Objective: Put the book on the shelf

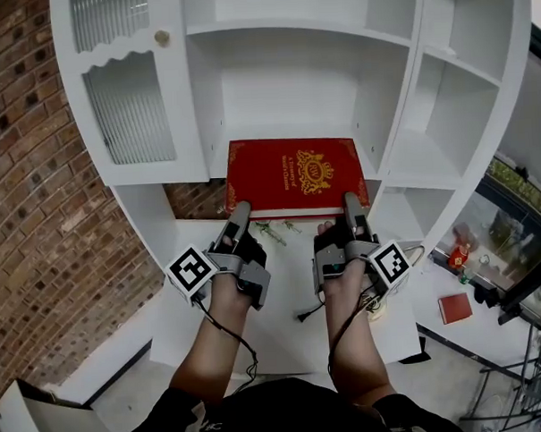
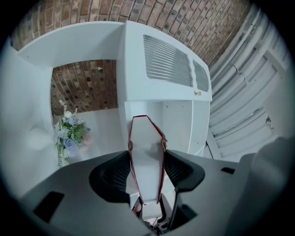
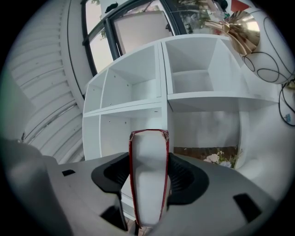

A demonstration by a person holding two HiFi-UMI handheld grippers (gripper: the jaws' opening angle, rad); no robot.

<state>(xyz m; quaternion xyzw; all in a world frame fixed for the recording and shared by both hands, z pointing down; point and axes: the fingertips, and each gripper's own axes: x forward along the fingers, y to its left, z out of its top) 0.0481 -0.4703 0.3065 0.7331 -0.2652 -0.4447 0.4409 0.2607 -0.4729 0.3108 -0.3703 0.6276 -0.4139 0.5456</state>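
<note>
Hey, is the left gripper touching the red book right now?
Touching. In the left gripper view, the left gripper has its jaws clamped against both covers of the red book.

Head view looks down; gripper views closely face the shelf [image 1: 283, 85].

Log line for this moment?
left gripper: shut on book | right gripper: shut on book | book: cover up, at shelf opening

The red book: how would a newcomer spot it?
Find the white shelf unit. At its middle opening, the left gripper and right gripper hold a large red book flat. Its gold crest distinguishes it from the small red object lower right.
</note>
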